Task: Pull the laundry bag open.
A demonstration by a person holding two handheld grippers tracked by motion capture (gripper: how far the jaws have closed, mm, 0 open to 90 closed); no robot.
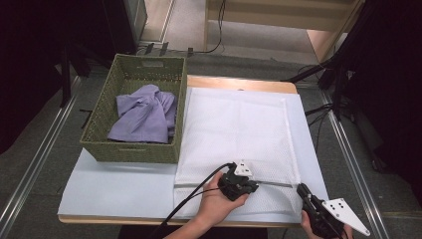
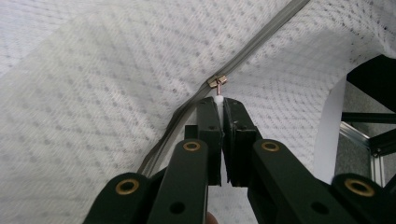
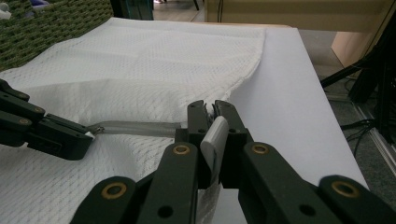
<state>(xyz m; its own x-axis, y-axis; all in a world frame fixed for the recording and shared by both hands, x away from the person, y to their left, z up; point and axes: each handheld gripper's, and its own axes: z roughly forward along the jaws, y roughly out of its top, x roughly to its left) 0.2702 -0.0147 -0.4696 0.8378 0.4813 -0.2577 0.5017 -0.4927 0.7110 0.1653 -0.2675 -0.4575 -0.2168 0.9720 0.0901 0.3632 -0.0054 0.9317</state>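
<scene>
The white mesh bag (image 1: 239, 134) lies flat at the frame's center. Its zipper (image 1: 271, 183) runs left-right along the lower edge. The left gripper (image 1: 247, 186) pinches the zipper pull (image 2: 217, 83); the right gripper (image 1: 301, 190), at lower right, clamps the bag's corner (image 3: 215, 135) at the zipper's end.

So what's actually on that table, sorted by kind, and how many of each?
Woven baskets: 1
Purple garments: 1
White mesh zip bags: 1
Hand-held grippers, left and right: 2
Total: 5
</scene>
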